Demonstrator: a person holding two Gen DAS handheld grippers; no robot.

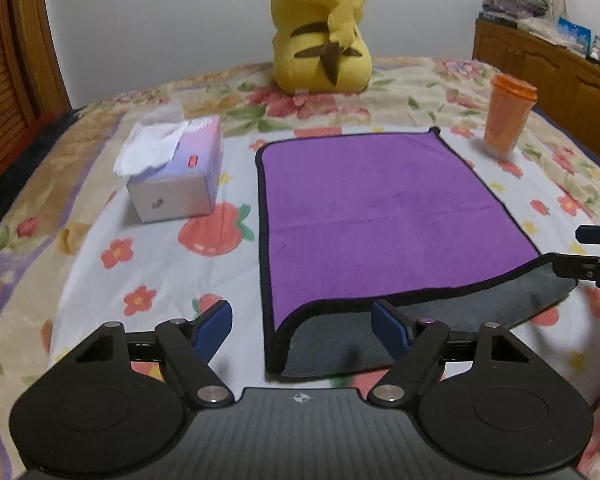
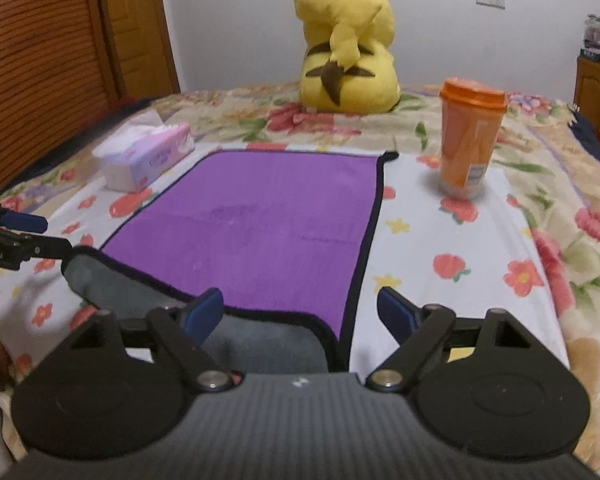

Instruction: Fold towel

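We see a purple towel [image 1: 380, 216] with a black border lying on the bed [image 1: 148, 264], which has a flowered cover. The towel is spread flat over most of its area, but the near edge is turned over, so the grey underside [image 1: 440, 320] shows in a band along this edge.

The left gripper [image 1: 302, 330] is over the near left corner of the towel. Its blue fingers [image 1: 214, 330] stand wide apart and hold nothing; one is over the bed cover, the other over the turned grey band. The right gripper [image 2: 300, 314] is over the near right corner. Its fingers [image 2: 396, 312] are also wide apart and hold nothing, with the towel's right border between them. We cannot tell if any finger touches the cloth.

To the left of the towel stands a tissue box [image 1: 178, 172], near but apart from it. To the right stands an orange cup [image 2: 468, 136] with a lid, upright. Behind the towel, at the far side of the bed, sits a yellow plush toy [image 2: 348, 40] with its back to us.
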